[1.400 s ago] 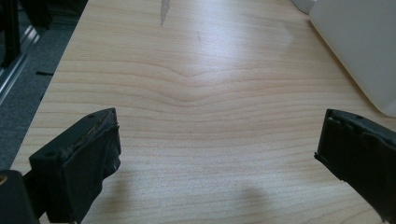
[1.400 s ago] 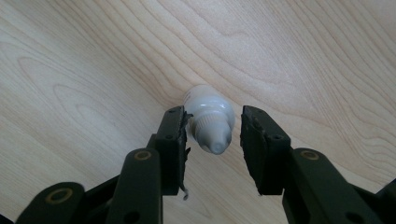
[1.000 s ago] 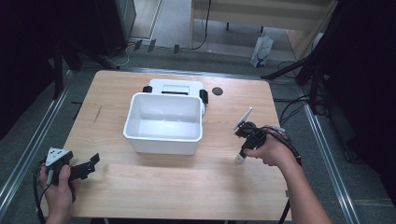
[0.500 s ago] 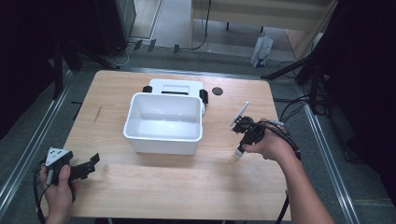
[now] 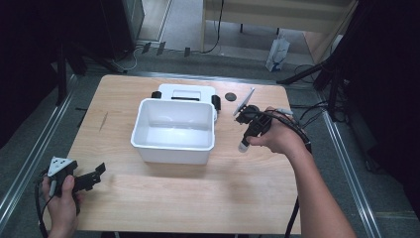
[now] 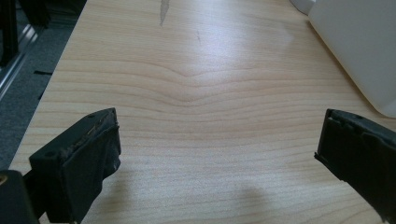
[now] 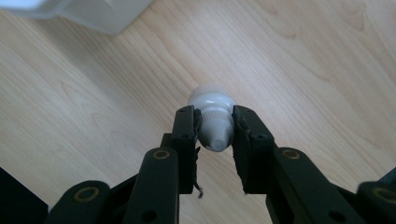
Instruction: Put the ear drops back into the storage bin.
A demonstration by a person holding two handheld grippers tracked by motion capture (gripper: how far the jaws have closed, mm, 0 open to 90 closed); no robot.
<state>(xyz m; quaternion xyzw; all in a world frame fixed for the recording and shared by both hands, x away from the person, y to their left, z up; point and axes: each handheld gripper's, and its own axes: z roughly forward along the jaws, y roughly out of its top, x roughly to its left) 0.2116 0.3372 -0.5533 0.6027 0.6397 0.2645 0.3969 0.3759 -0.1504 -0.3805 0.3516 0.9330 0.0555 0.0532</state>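
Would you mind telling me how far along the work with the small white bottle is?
Done: the right gripper is shut on the small white bottle, clear of the table. The white bin looks empty, so placing probably remains. The left gripper waits open.

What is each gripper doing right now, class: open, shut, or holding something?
Left gripper: open, jaws wide apart over the bare table, holding nothing.
Right gripper: shut on a small white bottle, lifted off the table.

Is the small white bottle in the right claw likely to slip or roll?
The small white bottle looks smooth, rounded plastic, so it may slip. The right claw pinches only its ribbed cap, so it could pivot. Laid down, it would probably roll.
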